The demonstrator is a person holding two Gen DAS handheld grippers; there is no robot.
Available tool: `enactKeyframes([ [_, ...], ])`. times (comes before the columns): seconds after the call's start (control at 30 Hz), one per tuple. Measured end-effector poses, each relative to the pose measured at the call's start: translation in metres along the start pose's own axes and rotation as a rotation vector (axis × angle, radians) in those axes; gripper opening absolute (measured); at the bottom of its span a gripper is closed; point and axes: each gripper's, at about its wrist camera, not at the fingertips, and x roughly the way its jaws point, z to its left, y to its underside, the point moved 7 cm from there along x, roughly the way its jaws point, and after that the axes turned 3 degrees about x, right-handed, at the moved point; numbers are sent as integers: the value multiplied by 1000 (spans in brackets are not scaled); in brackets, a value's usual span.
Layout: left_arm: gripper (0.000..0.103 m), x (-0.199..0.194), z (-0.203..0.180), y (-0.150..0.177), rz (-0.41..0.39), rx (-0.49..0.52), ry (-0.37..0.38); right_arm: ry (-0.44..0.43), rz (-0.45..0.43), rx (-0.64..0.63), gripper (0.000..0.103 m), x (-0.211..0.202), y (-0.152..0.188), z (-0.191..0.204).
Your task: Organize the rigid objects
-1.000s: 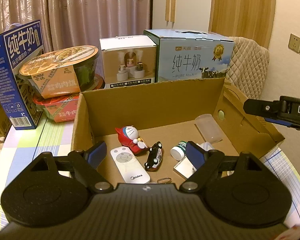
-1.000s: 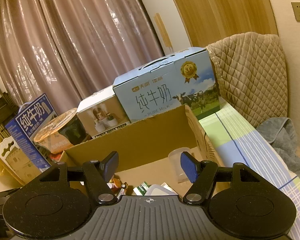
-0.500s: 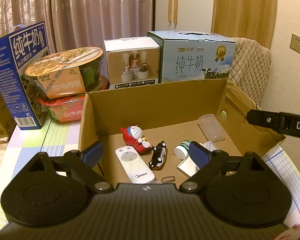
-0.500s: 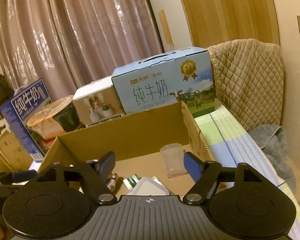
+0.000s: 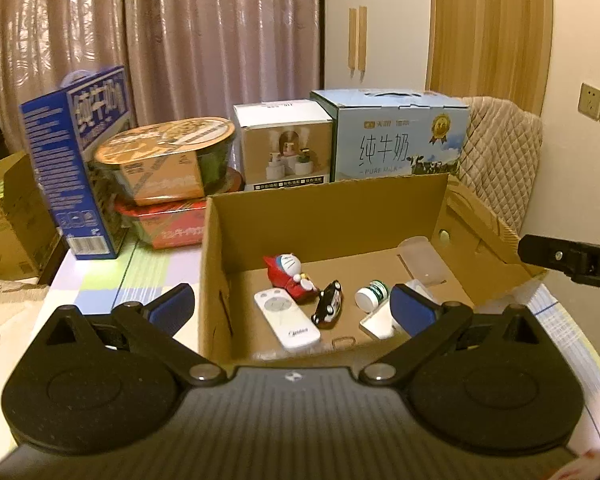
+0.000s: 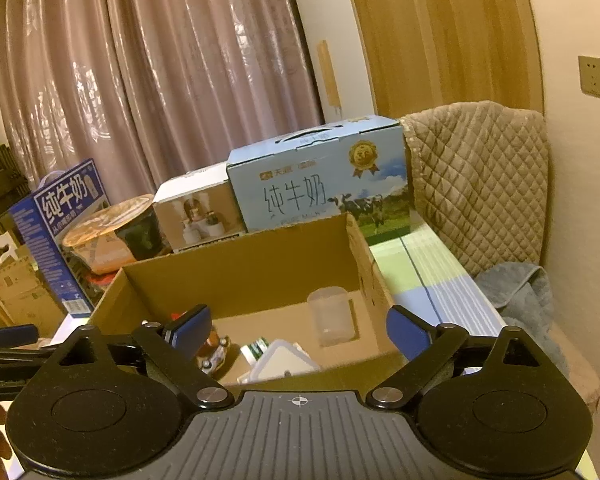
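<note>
An open cardboard box (image 5: pixel 324 216) on the table holds a Doraemon figure (image 5: pixel 288 276), a white remote (image 5: pixel 286 320), a black toy car (image 5: pixel 328 308), a small white bottle (image 5: pixel 370 294), a white lidded container (image 5: pixel 378 324) and a clear plastic cup (image 5: pixel 424 260). My left gripper (image 5: pixel 292 310) hangs before the box's near wall, its jaws opening and empty. My right gripper (image 6: pixel 300 334) hovers at the box's (image 6: pixel 240 276) near right side, its jaws opening too with nothing gripped. Beyond its fingers lie the cup (image 6: pixel 332 316), the container (image 6: pixel 284 364) and the car (image 6: pixel 216 354).
Behind the box stand a dark blue milk carton (image 5: pixel 76 160), two stacked noodle bowls (image 5: pixel 168 160), a white carton (image 5: pixel 284 148) and a light blue milk case (image 5: pixel 396 140). A quilted chair back (image 6: pixel 476 184) and a grey towel (image 6: pixel 520 292) are on the right. Another cardboard box (image 5: pixel 8 216) stands far left.
Both grippers have drawn back from the box and risen a little, so more of the table shows. Both pairs of jaws have spread wider. The right wrist view has rolled closer to level.
</note>
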Motion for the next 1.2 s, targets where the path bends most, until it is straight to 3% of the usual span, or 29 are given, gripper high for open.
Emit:
enactKeyframes([
  [0.27, 102, -73, -2, 33, -25, -42, -30, -15, 54, -36, 92, -54, 26, 6],
  [0.47, 102, -127, -12, 63, 24, -91, -27, -28, 100, -54, 92, -106, 55, 10],
  [0.73, 102, -197, -26, 84, 20, -122, -42, -26, 140, -82, 92, -174, 81, 17],
  [1.2, 102, -259, -49, 106, 6, -152, -54, 8, 146, -147, 92, -243, 95, 19],
])
